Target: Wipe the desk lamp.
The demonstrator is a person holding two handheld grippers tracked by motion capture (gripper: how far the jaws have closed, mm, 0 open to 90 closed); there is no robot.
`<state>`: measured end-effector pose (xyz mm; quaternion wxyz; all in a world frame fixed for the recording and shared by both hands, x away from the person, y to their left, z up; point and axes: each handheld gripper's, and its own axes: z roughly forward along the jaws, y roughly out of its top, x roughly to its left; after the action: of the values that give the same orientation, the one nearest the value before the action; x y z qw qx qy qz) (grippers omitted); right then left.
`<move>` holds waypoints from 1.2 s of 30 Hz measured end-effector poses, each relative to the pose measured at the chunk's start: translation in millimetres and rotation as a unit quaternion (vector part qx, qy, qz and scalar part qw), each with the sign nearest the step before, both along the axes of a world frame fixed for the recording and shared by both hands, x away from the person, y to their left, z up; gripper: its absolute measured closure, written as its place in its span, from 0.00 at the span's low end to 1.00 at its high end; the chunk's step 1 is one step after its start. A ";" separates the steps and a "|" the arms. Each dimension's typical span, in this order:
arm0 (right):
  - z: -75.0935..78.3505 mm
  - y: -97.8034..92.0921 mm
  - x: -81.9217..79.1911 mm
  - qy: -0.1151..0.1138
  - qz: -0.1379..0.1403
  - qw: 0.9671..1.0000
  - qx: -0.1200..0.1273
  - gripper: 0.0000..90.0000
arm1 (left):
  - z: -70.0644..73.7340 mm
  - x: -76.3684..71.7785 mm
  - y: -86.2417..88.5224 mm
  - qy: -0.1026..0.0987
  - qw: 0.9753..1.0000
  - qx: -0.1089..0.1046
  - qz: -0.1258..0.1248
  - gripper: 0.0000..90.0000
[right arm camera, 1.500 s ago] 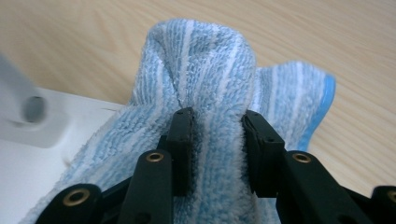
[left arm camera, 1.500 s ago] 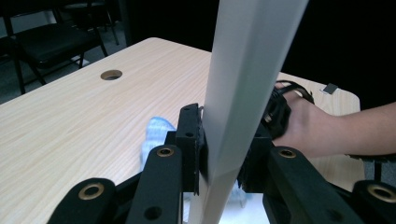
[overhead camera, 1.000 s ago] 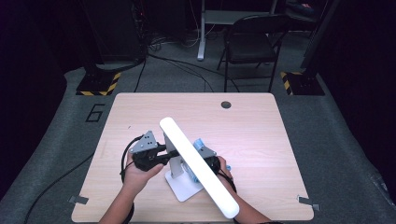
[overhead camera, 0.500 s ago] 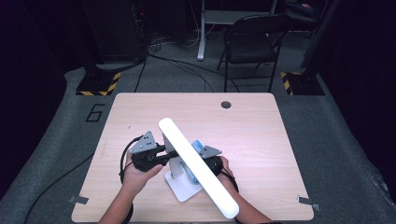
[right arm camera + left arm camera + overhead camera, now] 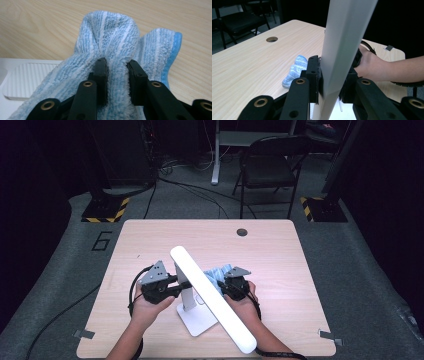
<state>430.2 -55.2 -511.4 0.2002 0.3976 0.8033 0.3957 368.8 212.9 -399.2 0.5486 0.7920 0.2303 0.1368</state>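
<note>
A white desk lamp stands near the table's front, its long bar head [image 5: 210, 295] slanting over a flat base [image 5: 195, 320]. My left gripper [image 5: 181, 284] is shut on the lamp's upright post [image 5: 181, 275]. In the left gripper view the jaws [image 5: 332, 68] clamp that white post [image 5: 342, 37] from both sides. A blue striped cloth [image 5: 218, 272] lies bunched on the table just right of the lamp, and my right gripper [image 5: 221, 282] is shut on it. The right gripper view shows the jaws [image 5: 117, 62] pinching a fold of the cloth [image 5: 115, 37] beside the lamp's base [image 5: 27, 77].
The wooden table [image 5: 280, 255] has a cable hole [image 5: 242, 232] at its far edge. A black folding chair [image 5: 270, 167] and equipment stands sit on the floor behind. In the left gripper view the other hand [image 5: 372, 66] is behind the post.
The right gripper has drawn the blue cloth slightly out to the right from under the lamp head. The left gripper keeps its hold on the post.
</note>
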 end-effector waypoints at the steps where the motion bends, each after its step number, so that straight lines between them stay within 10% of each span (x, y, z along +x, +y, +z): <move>1: 0.1 0.9 -2.2 -0.002 0.001 1.000 -0.001 0.80 | 0.0 0.6 1.1 0.003 1.000 -0.004 -0.002 0.82; 9: 4.8 16.1 -22.4 -0.028 0.004 0.999 -0.034 0.81 | 0.2 -0.8 1.8 0.003 1.000 -0.001 0.000 0.83; 18: 7.0 54.6 -49.6 -0.025 0.098 0.994 -0.035 0.81 | -0.7 -0.7 2.8 0.002 1.000 -0.001 -0.001 0.83; 21: 9.0 70.6 -61.9 -0.038 0.091 0.993 -0.069 0.81 | -1.0 -0.8 3.6 0.002 1.000 -0.002 -0.002 0.83; 26: 5.6 48.7 -44.1 -0.001 0.122 0.993 -0.005 0.82 | -1.5 -1.9 1.8 0.003 1.000 -0.004 -0.004 0.82; 36: 5.4 22.8 -29.0 -0.022 0.096 0.995 -0.022 0.81 | -0.9 -0.9 1.8 0.001 1.000 0.001 -0.003 0.83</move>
<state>401.3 -32.4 -506.0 0.1875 0.3058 0.8418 0.4034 367.8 214.7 -400.1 0.5481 0.7933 0.2283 0.1348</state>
